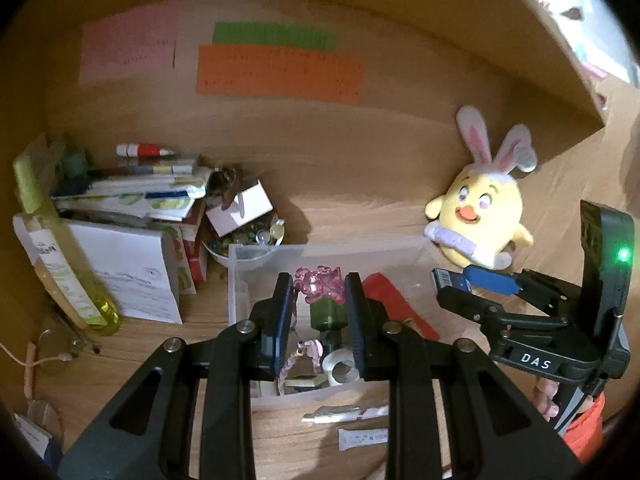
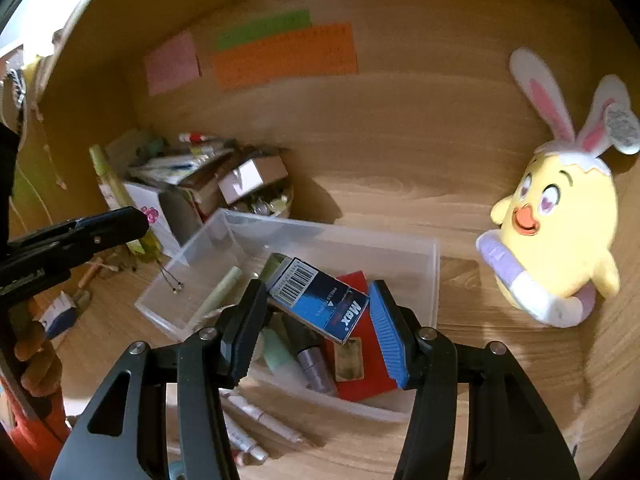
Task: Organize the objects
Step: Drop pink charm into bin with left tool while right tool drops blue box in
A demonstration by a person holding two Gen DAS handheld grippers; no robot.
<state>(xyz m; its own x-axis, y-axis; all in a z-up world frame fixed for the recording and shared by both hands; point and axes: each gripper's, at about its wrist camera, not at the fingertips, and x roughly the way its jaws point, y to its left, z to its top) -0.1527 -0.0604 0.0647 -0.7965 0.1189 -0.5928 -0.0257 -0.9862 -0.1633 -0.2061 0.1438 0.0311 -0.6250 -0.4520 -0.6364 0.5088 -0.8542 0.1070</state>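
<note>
On the desk (image 2: 400, 200) stands one clear plastic bin (image 2: 434, 264). One yellow plush chick (image 2: 560, 240) with rabbit ears sits near the desk's right edge. Three coloured paper notes are on the back wall: one pink (image 1: 128, 46), one green (image 1: 274, 36), one orange (image 1: 280, 72). Two hand-held grippers are in view, left (image 1: 318, 312) and right (image 2: 320, 328). One blue staple box (image 2: 320, 300), one pink clear charm (image 1: 320, 286).

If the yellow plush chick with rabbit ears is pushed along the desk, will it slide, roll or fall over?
The plush chick looks soft and probably light, so a push would likely dent it first. Its rounded body leans toward the wooden wall, so it may tip or roll rather than slide. The fabric probably drags on the wood.
</note>
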